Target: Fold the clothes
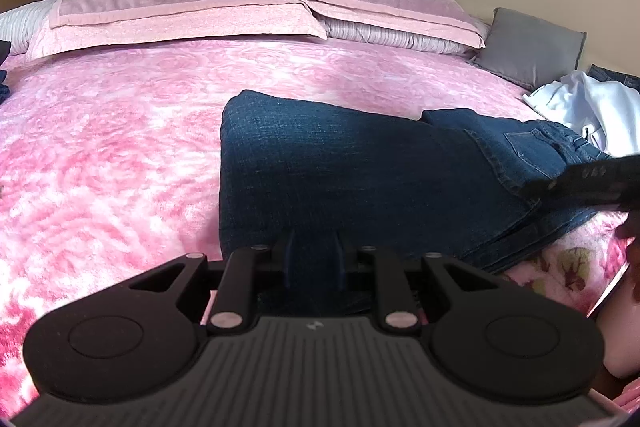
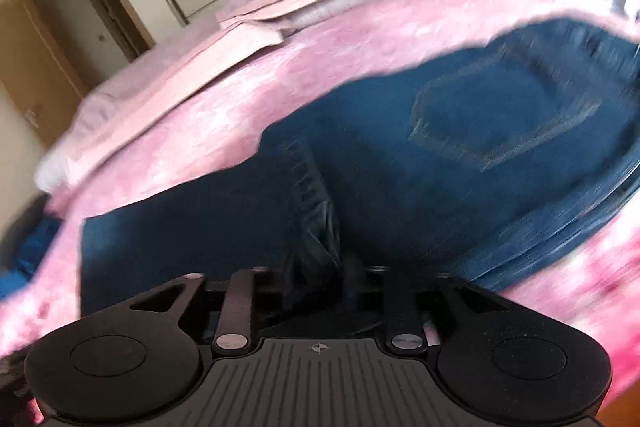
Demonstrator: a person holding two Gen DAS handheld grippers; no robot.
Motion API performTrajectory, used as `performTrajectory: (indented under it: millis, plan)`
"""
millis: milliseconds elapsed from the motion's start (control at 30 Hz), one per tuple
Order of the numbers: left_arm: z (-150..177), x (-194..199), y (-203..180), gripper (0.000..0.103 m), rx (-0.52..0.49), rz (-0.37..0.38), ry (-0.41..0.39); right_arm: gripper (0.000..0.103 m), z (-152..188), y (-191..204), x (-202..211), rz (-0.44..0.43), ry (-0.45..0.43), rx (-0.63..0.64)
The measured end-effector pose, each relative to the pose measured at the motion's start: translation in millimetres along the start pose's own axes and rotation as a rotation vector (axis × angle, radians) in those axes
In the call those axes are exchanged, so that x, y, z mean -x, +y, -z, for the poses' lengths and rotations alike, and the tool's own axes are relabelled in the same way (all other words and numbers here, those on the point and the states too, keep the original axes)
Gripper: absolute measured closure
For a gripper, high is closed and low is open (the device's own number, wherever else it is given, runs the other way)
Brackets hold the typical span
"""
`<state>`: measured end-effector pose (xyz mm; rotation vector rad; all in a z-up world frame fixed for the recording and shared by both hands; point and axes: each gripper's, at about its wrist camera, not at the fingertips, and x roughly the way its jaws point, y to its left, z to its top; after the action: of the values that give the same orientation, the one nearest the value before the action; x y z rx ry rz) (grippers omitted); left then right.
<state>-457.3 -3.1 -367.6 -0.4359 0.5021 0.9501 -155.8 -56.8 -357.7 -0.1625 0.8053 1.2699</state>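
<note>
We observed the jeans [image 1: 360,171] lying folded on the pink bedspread [image 1: 120,147], near the bed's front edge. The left tongs [image 1: 313,251] were narrowly set, pinching the near edge of the denim. The right tongs [image 2: 316,267] had a bunched fold of the jeans between their fingers; the blurred frame did not show whether the pads pressed on it.

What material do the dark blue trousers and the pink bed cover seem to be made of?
Trousers: apparently denim, matte; woven speckled grain, pale stitching along the seams and pocket.
Bed cover: probably plush fleece, soft and fuzzy; mottled pink and white nap with no visible weave.
</note>
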Motion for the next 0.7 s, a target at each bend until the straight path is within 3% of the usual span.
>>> performTrajectory:
  millis: [67, 133, 200, 233, 300, 367, 433, 567, 600, 700]
  plan:
    - [-0.6, -0.5, 0.1, 0.086, 0.001, 0.001, 0.001, 0.065, -6.1, 8.0, 10.9, 0.086, -0.086, 0.071]
    - [-1.9, -0.5, -0.5, 0.086, 0.001, 0.000, 0.001, 0.066, -8.9, 15.1, 10.2, 0.008, -0.128, 0.119]
    - [-4.1, 0.4, -0.6, 0.086, 0.003, -0.001, -0.004, 0.067, -10.2, 22.5, -2.4, -0.087, -0.108, 0.146]
    - [-5.9, 2.0, 0.0, 0.087, 0.005, -0.002, -0.012, 0.073, -9.4, 26.1, -12.5, -0.099, -0.097, 0.165]
    - [-13.3, 4.5, 5.7, 0.088, 0.025, 0.000, -0.035, 0.076, -6.5, 30.9, -35.9, -0.087, -0.063, 0.202]
    - [-24.1, 4.9, 15.1, 0.088, 0.061, 0.005, -0.059, 0.078, -0.2, 29.6, -62.4, -0.047, 0.027, 0.243]
    - [-38.0, 0.3, 23.1, 0.089, 0.088, 0.014, -0.082, 0.078, 1.0, 27.5, -70.7, -0.004, 0.035, 0.271]
    - [-64.9, -21.3, 31.2, 0.090, 0.115, 0.053, -0.106, 0.078, -4.3, 21.8, -72.6, -0.022, 0.070, 0.229]
    - [-68.5, -31.4, 32.6, 0.090, 0.115, 0.059, -0.088, 0.078, -2.5, 23.0, -72.5, -0.017, 0.066, 0.244]
    - [-63.6, -79.6, 35.8, 0.100, 0.057, -0.044, 0.043, 0.078, -0.6, 26.0, -66.5, -0.014, 0.060, 0.260]
